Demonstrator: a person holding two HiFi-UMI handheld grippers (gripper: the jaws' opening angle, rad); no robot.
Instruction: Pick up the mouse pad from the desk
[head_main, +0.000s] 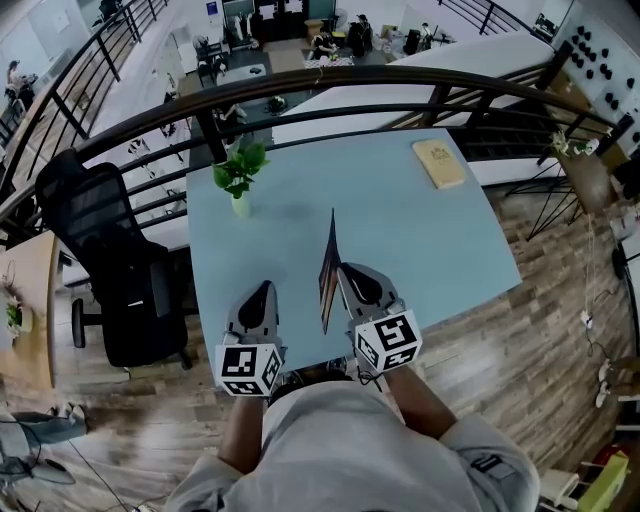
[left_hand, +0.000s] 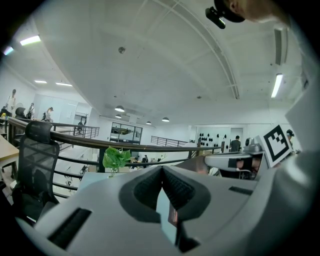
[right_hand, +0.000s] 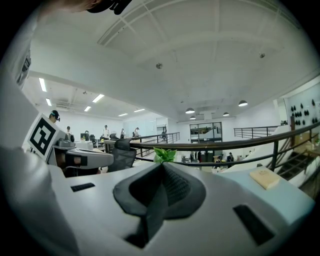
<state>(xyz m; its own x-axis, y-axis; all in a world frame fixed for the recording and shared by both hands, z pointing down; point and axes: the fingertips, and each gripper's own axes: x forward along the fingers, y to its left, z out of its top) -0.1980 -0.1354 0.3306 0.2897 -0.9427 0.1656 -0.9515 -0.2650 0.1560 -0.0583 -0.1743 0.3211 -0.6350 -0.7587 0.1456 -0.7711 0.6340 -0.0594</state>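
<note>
The mouse pad (head_main: 328, 270) is a thin dark sheet, lifted off the light blue desk (head_main: 400, 230) and standing on edge between my two grippers. My right gripper (head_main: 341, 268) is shut on its near part. In the right gripper view the pad (right_hand: 154, 212) runs down as a dark strip between the closed jaws (right_hand: 162, 169). My left gripper (head_main: 266, 287) hovers to the left of the pad, apart from it, over the desk's near edge. Its jaws (left_hand: 162, 169) meet at the tips with nothing in them.
A small green plant (head_main: 240, 172) in a white pot stands on the desk's far left. A tan notebook (head_main: 438, 162) lies at the far right corner. A black office chair (head_main: 110, 260) stands left of the desk. A dark railing (head_main: 330, 85) curves behind it.
</note>
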